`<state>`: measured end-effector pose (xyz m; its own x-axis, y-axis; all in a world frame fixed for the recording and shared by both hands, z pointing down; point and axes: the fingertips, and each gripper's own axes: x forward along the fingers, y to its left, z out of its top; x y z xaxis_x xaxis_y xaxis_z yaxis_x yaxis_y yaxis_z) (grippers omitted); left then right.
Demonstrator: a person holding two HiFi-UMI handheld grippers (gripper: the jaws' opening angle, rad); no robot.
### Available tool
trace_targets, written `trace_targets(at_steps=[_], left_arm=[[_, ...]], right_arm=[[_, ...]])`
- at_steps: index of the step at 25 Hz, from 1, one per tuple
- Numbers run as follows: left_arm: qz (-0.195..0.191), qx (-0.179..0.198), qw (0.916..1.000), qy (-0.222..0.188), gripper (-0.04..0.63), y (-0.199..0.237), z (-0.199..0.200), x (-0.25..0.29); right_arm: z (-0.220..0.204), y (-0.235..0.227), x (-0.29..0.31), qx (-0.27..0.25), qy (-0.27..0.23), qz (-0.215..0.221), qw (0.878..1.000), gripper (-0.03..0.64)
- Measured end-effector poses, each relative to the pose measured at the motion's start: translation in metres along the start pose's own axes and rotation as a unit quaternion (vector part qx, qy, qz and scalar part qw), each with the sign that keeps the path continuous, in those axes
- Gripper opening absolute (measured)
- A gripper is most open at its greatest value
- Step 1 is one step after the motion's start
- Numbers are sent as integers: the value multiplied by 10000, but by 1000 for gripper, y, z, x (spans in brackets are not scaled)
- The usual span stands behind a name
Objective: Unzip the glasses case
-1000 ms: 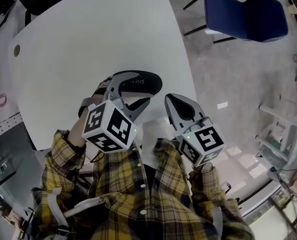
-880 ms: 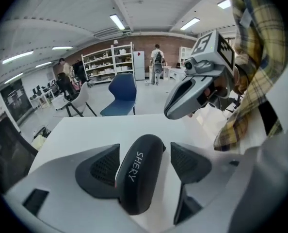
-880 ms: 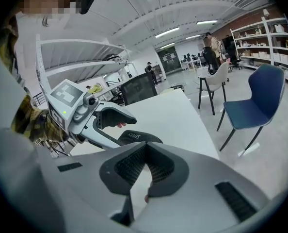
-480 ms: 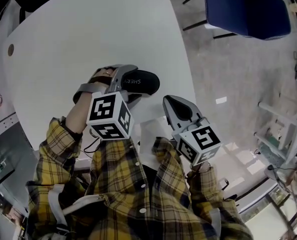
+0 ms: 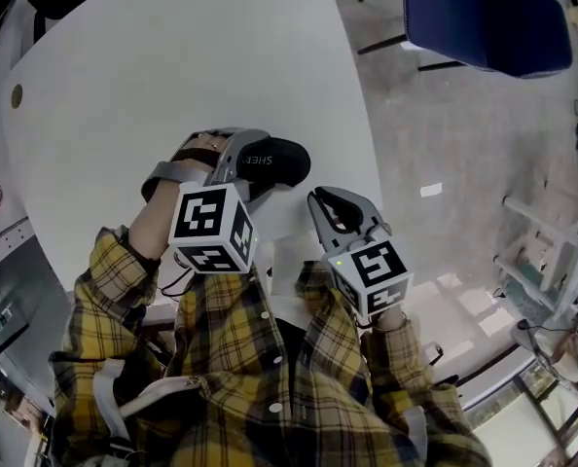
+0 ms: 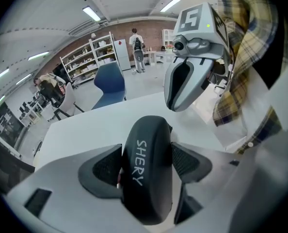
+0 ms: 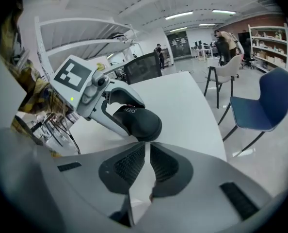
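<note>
None of the zip looks undone: the shut glasses case [image 5: 284,159] sits on the bench [image 5: 172,56] near its front edge, between the left gripper's [image 6: 146,152] just-opened, slack jaws, while the right gripper [image 7: 147,152], clenched on nothing, hovers just beside.

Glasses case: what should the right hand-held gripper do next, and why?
Probably open its jaws and reach forward to the glasses case. The right hand-held gripper is shut and empty, apart from the case, which looks closed.

Head camera looks steeply down; both gripper cameras, close behind their jaws, seemingly face the shared glasses case [image 5: 284,161].
</note>
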<state>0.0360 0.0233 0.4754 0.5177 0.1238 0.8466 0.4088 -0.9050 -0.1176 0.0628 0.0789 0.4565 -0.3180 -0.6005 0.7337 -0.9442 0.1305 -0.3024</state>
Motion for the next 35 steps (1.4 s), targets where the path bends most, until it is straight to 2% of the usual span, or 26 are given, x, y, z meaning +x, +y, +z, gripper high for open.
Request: trace_targets(at_steps=[3, 4, 11, 13, 16, 19, 27, 35], left_arm=[[-27, -52, 10000, -37, 328, 0, 0, 0], [-34, -86, 9999, -51, 328, 1, 0, 0], [-42, -117, 9999, -100, 328, 1, 1, 0], [-55, -137, 9998, -122, 328, 1, 1, 0], [-73, -187, 9997, -160, 328, 2, 0, 0], [-83, -204, 9996, -182, 328, 1, 0, 0], [-114, -277, 9992, -258, 328, 1, 0, 0], [-51, 69, 9992, -381, 328, -3, 2, 1]], right_arm=[[-10, 8, 17, -499, 215, 31, 9985, 82], [-12, 10, 23, -609, 267, 26, 9978, 91], [-12, 11, 43, -894, 240, -220, 9955, 97], [-11, 10, 44, -925, 254, -238, 9951, 90], [-10, 8, 44, -967, 239, -247, 9947, 35], [-10, 11, 44, -1036, 210, -166, 9943, 8], [-7, 12, 41, -946, 57, 66, 9955, 0], [-10, 4, 34, -961, 266, -5, 9950, -2]])
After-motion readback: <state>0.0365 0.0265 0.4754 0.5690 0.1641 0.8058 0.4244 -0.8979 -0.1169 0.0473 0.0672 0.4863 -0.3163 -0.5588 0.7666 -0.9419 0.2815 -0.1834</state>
